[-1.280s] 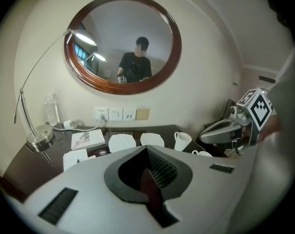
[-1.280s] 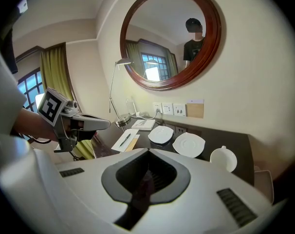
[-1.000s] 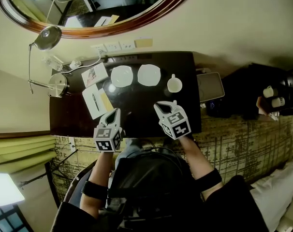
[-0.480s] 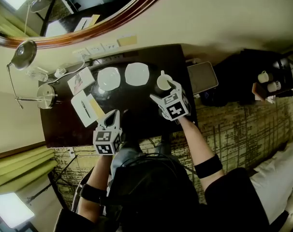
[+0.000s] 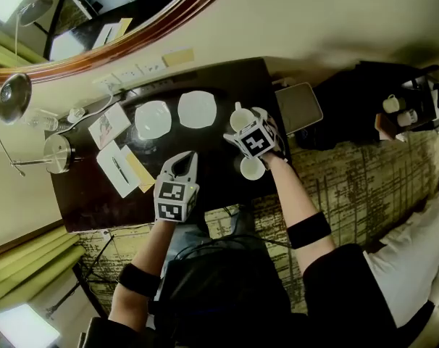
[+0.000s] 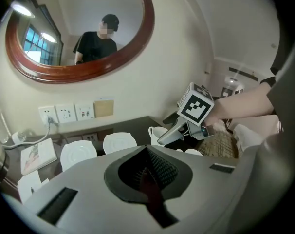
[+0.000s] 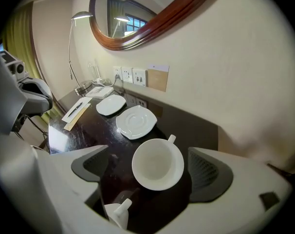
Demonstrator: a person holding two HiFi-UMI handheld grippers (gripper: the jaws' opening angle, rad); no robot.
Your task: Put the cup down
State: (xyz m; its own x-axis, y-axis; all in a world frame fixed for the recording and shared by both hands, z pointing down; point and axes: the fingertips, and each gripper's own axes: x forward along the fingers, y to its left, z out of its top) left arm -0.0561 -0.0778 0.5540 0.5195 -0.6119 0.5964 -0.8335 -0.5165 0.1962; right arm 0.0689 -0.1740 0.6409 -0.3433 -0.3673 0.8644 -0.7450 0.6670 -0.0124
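White cup (image 7: 157, 172) stands upright on the dark bench (image 7: 86, 130), handle toward the wall. It sits between the jaws of the right tool (image 7: 148, 152), which have just been opening and now stand wide apart, pads clear of it. Second cup (image 7: 117, 214) is just beside it on the near side. Two white saucers (image 7: 136, 122) lie beyond. Left tool (image 6: 146, 152) hangs over the bench's front part, jaws together with nothing between them.
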